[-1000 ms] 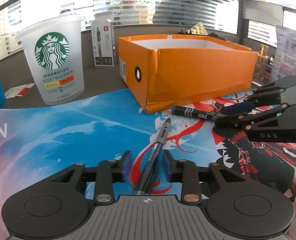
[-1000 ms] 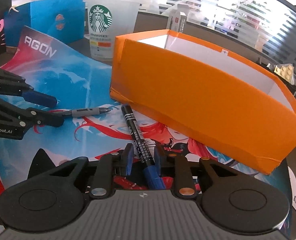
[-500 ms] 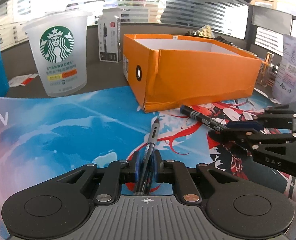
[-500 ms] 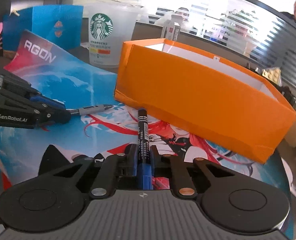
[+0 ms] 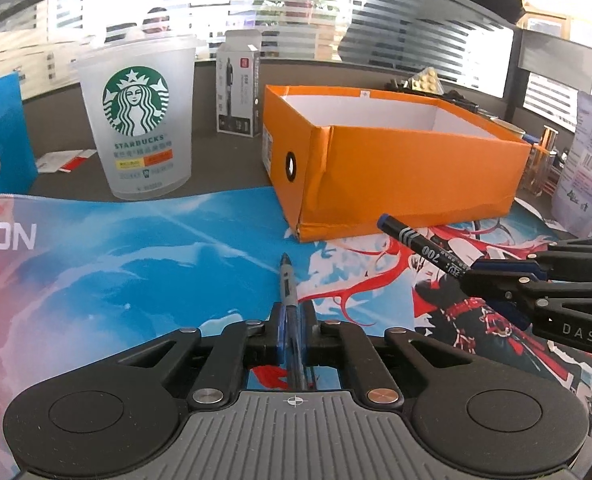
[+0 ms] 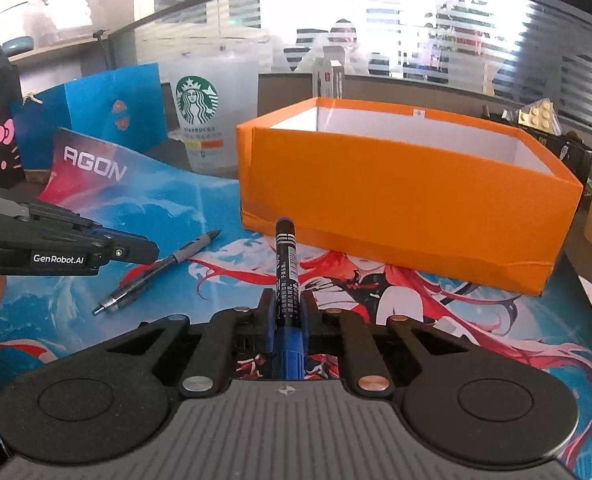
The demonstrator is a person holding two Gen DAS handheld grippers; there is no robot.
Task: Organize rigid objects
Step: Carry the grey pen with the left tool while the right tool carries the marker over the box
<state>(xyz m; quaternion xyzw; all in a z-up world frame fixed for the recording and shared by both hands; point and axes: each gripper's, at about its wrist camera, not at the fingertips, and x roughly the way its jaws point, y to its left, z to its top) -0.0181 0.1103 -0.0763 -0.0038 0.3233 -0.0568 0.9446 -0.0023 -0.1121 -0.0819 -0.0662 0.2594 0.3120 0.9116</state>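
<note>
Right gripper [image 6: 285, 308] is clamped on a black marker [image 6: 287, 256] with a blue cap, a round plastic barrel poking toward the box. Left gripper [image 5: 293, 320] is pinched narrow with the slim grey pen [image 6: 155, 272] in the gap. From the right camera the pen looks flat on the glossy printed mat [image 5: 135, 260], so I can't tell if it's gripped. The orange cardboard box [image 5: 396, 176], white inside, sits on the mat's far edge. A frosted plastic cup [image 5: 135, 120] stands on the desk just past that edge.
</note>
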